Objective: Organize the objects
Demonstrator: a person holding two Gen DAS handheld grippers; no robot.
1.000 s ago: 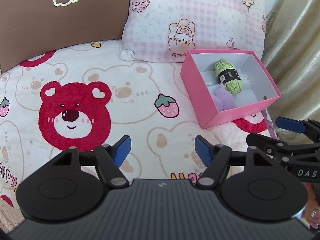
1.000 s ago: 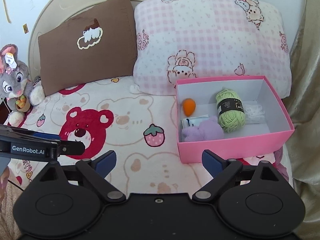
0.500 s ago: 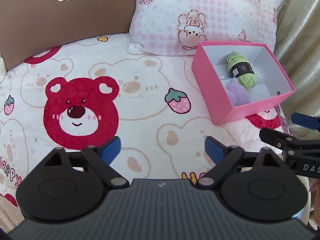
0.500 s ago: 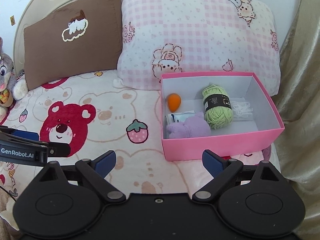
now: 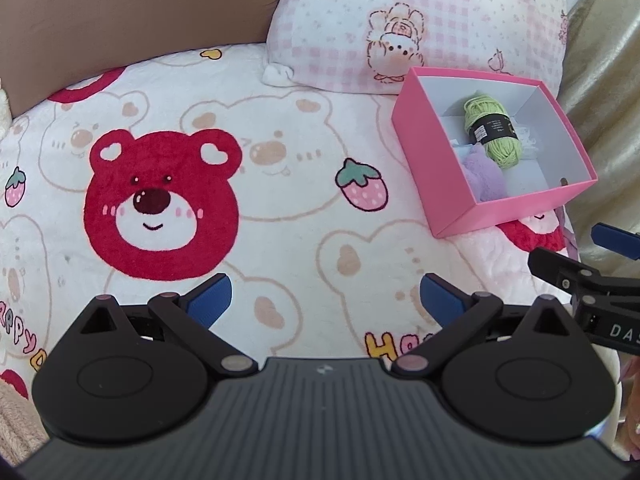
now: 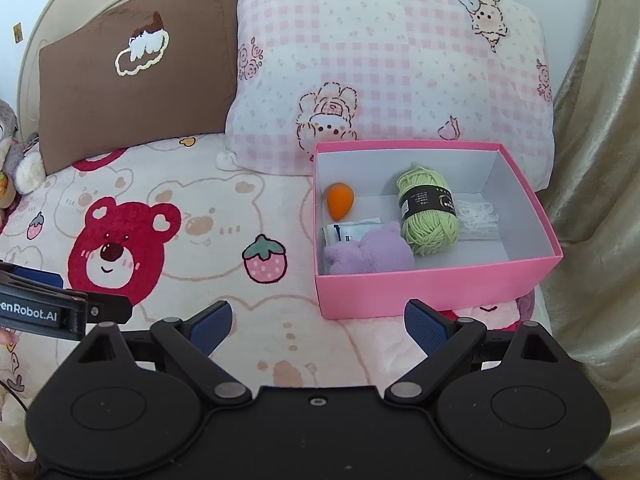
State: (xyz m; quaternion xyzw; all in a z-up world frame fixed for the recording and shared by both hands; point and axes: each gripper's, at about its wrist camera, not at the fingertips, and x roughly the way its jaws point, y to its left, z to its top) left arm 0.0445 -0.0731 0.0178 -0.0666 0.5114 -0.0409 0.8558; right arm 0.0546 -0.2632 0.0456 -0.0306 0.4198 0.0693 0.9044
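A pink box [image 6: 420, 290] sits on the bed at the right, also in the left wrist view [image 5: 432, 168]. Inside lie a green yarn ball [image 6: 428, 210], an orange egg-shaped sponge [image 6: 340, 200], a purple plush item [image 6: 370, 254], a white-blue packet [image 6: 348, 230] and a clear plastic bag [image 6: 478, 216]. My right gripper [image 6: 318, 326] is open and empty, just in front of the box's near wall. My left gripper [image 5: 324, 302] is open and empty over the blanket, left of the box.
The bed has a bear-print blanket [image 5: 160, 200]. A brown pillow [image 6: 132, 80] and a pink checked pillow [image 6: 380, 60] lean at the headboard. A grey plush toy [image 6: 12, 160] sits at the far left. A gold curtain [image 6: 600, 160] hangs at the right.
Both grippers have drawn closer to the bed and the box. The left gripper's jaws have opened wider. The right gripper stays open.
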